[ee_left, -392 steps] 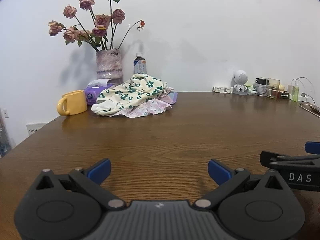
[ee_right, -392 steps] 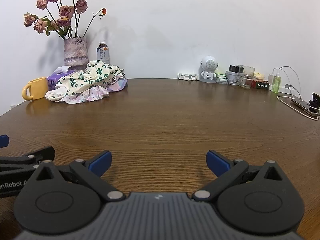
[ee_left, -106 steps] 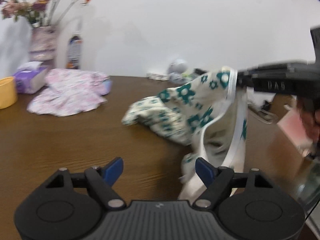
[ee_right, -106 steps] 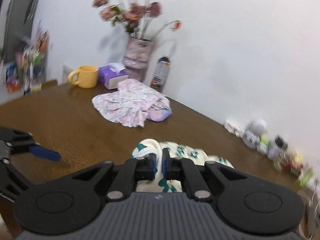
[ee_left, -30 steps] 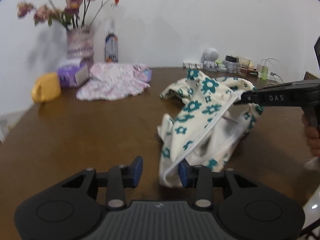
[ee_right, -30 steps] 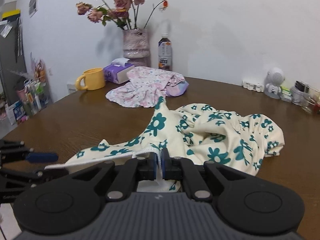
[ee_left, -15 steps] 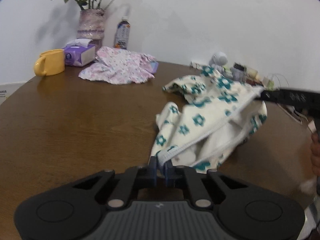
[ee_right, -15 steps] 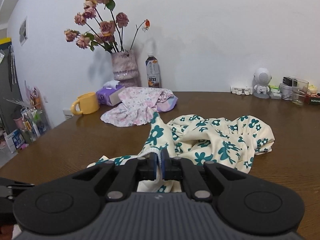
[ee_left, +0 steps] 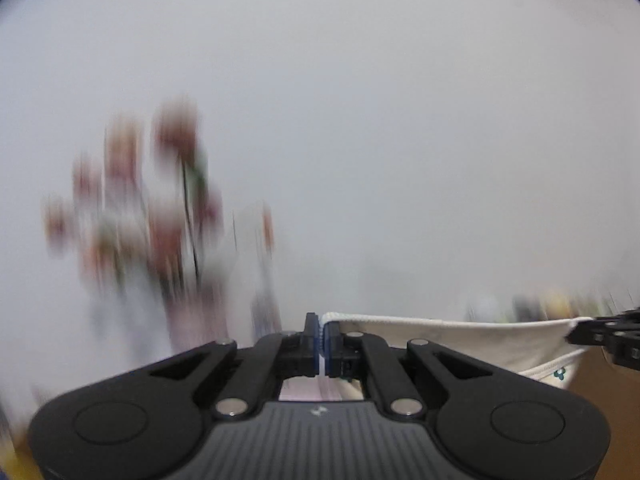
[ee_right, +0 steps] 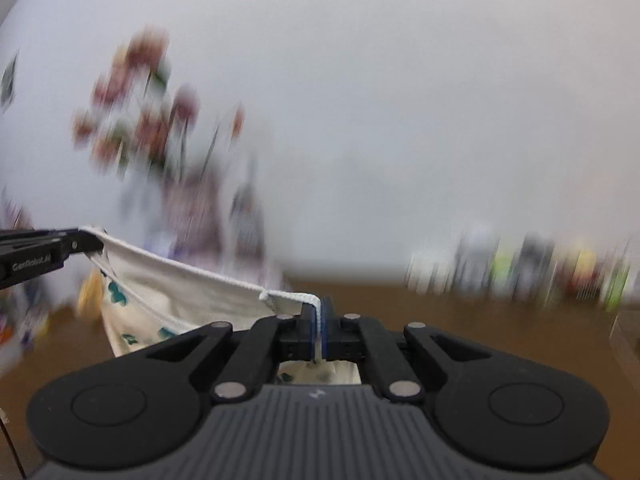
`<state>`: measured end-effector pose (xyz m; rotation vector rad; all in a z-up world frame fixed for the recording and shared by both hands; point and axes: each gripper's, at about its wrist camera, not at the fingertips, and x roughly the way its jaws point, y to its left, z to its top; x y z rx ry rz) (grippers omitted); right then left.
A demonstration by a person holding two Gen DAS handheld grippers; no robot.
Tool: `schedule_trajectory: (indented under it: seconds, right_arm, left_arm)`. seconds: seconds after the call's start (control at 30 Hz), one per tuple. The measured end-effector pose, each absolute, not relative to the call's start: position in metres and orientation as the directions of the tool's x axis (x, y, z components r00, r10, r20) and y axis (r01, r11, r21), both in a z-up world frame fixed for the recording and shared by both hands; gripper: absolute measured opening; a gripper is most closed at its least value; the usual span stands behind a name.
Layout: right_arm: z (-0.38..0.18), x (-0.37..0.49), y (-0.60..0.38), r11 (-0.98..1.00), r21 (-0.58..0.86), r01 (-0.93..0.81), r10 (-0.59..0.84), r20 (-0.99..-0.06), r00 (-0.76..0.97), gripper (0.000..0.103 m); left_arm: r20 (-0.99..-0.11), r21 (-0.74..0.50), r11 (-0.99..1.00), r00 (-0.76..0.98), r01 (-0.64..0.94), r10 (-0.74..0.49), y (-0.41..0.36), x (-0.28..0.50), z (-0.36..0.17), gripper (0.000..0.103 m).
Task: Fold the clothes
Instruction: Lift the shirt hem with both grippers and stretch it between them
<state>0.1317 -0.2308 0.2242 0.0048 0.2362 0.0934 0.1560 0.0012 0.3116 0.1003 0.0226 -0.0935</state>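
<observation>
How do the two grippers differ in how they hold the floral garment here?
The left gripper pinches the floral garment at its hem's left end; the right gripper at the right end. In the right wrist view the hem slopes down from left gripper to right. Both are shut on it, hem stretched between them.

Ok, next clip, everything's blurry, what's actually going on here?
A person is holding up a cream garment with green flowers between two handheld grippers. The left gripper and the right gripper are each shut on its white-trimmed edge, which runs stretched between them above the brown table. The background, with the flowers in a vase, is smeared by motion. No fold has been made yet.
</observation>
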Motion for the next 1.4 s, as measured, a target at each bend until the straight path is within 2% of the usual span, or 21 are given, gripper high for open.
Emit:
schedule_trajectory:
  seconds: [0.1,0.17,0.23,0.3,0.4,0.47,0.73,0.83,0.97,1.07,1.2,1.3,1.33,1.4]
  right_arm:
    - [0.345,0.133,-0.237,1.0,0.004,-0.006,0.006,-0.017,1.0,0.001]
    - [0.419,0.114,-0.241,0.999,0.028,0.025,-0.028,0.134,0.991,0.001]
    - [0.464,0.093,-0.238,0.998,0.02,0.055,-0.058,0.23,0.971,0.001]
    - [0.487,0.08,-0.233,0.995,-0.007,0.095,-0.09,0.275,0.957,0.001]
    - [0.495,0.074,-0.228,0.992,-0.041,0.123,-0.108,0.262,0.959,0.001]
    - [0.493,0.073,-0.231,0.995,-0.006,0.103,-0.098,0.235,0.967,0.001]
    - [0.495,0.064,-0.235,0.997,0.038,0.074,-0.079,0.155,0.985,0.001]
    - [0.497,0.08,-0.243,0.995,0.073,0.061,-0.067,0.075,0.995,0.002]
    - [0.481,0.123,-0.245,0.994,0.026,0.108,-0.108,-0.012,0.994,0.002]
    - [0.458,0.166,-0.249,0.99,0.006,0.142,-0.141,-0.061,0.988,0.002]
    - [0.42,0.227,-0.259,0.984,0.007,0.177,-0.176,-0.09,0.98,0.002]
    - [0.402,0.263,-0.263,0.98,0.012,0.198,-0.196,-0.085,0.977,0.002]
    - [0.407,0.265,-0.262,0.981,0.016,0.193,-0.191,-0.058,0.98,0.002]
    - [0.427,0.256,-0.259,0.985,0.024,0.169,-0.17,0.034,0.985,0.002]
  left_arm:
    - [0.177,0.082,0.995,0.982,0.059,-0.073,-0.011,0.147,0.428,0.001]
    - [0.292,0.091,0.995,0.955,0.032,-0.057,-0.018,0.127,0.48,0.001]
    - [0.346,0.113,0.994,0.938,-0.001,-0.038,-0.026,0.109,0.508,0.001]
    - [0.374,0.141,0.989,0.927,-0.04,-0.016,-0.035,0.095,0.529,0.001]
    - [0.359,0.189,0.979,0.933,-0.083,0.01,-0.045,0.088,0.536,0.001]
    - [0.336,0.197,0.977,0.942,-0.082,0.011,-0.048,0.085,0.537,0.001]
    - [0.253,0.165,0.986,0.967,-0.037,-0.006,-0.056,0.088,0.539,0.001]
    - [0.175,0.132,0.991,0.985,-0.014,-0.009,-0.062,0.118,0.53,0.002]
    - [0.06,0.101,0.995,0.998,0.0,-0.006,-0.075,0.171,0.508,0.002]
    - [0.011,0.107,0.994,1.0,-0.001,-0.001,-0.089,0.219,0.48,0.002]
    - [0.008,0.124,0.992,1.0,-0.002,0.001,-0.107,0.286,0.437,0.002]
    - [0.021,0.088,0.996,1.0,-0.015,0.013,-0.107,0.317,0.431,0.002]
    - [0.06,0.061,0.998,0.998,-0.014,0.011,-0.101,0.313,0.439,0.002]
    - [0.193,0.023,1.0,0.981,-0.015,0.011,-0.093,0.287,0.455,0.002]
